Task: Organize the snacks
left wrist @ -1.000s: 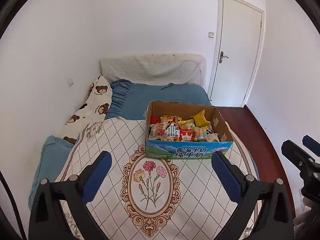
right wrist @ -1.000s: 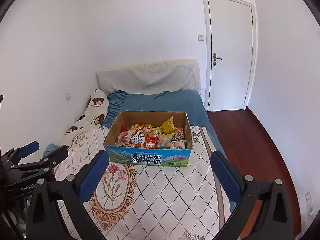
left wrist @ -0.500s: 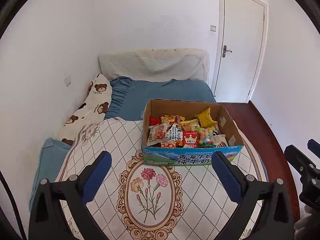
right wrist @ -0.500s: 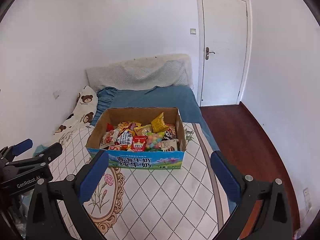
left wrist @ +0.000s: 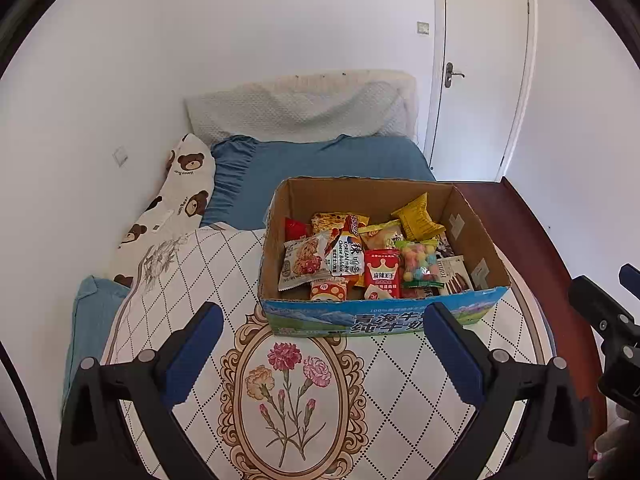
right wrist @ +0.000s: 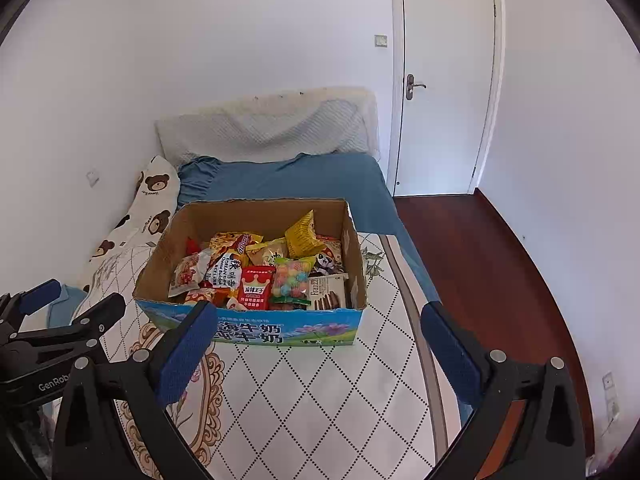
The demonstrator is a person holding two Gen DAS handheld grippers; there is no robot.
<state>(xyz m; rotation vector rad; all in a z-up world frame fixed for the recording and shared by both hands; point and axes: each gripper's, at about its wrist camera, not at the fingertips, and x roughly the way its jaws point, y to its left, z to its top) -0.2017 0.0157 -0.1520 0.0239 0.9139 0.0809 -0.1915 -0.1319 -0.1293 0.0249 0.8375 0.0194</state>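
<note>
White walls and a bed [left wrist: 320,160] carry a quilted floral cover [left wrist: 296,392]; on it sits a snack-filled cardboard box [left wrist: 376,322], long axis left-right, printed side near, reading "牛奶". Inside, one packet [left wrist: 347,258] reads "KOREAN". Left gripper [left wrist: 320,344] and right gripper [right wrist: 316,344] hover released, empty.

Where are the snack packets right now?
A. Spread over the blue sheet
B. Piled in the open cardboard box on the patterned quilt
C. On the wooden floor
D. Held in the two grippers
B: the snack packets lie heaped inside the cardboard box on the quilt; both the left gripper and the right gripper are open and hold nothing.
</note>
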